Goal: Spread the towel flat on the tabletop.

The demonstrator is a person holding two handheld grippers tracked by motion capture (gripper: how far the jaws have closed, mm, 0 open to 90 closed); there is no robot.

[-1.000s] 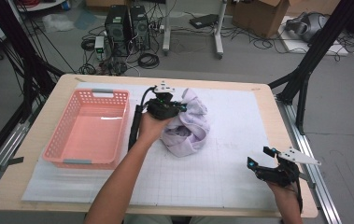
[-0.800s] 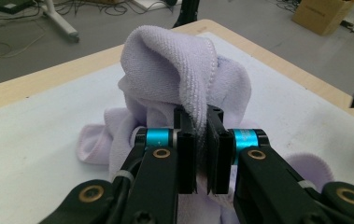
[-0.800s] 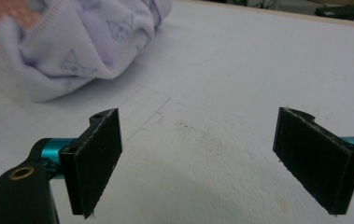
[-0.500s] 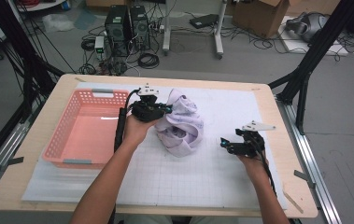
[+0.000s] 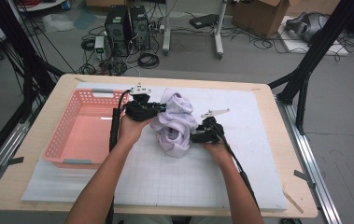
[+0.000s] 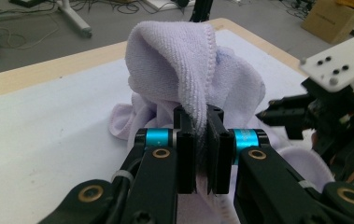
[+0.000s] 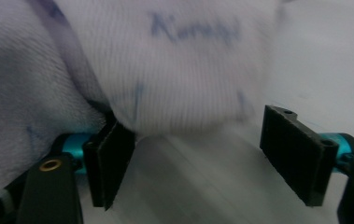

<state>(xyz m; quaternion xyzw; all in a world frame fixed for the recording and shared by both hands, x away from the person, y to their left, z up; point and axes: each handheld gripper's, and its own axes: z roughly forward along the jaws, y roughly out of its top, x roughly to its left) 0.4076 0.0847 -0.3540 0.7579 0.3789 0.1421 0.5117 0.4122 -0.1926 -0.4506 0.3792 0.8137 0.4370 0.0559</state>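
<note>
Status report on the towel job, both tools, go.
Left tool shut on lavender towel, hem lifted. Right tool at towel's edge, jaws just been closing, not yet pinching. Pink basket sits left, nothing blocking.

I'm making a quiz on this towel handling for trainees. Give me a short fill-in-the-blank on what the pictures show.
1. The left gripper is shut on the ____ towel.
2. The basket left of the towel is ____ in colour.
3. The right gripper has its jaws ____, beside a fold of the towel.

Missing words: lavender; pink; open
</note>
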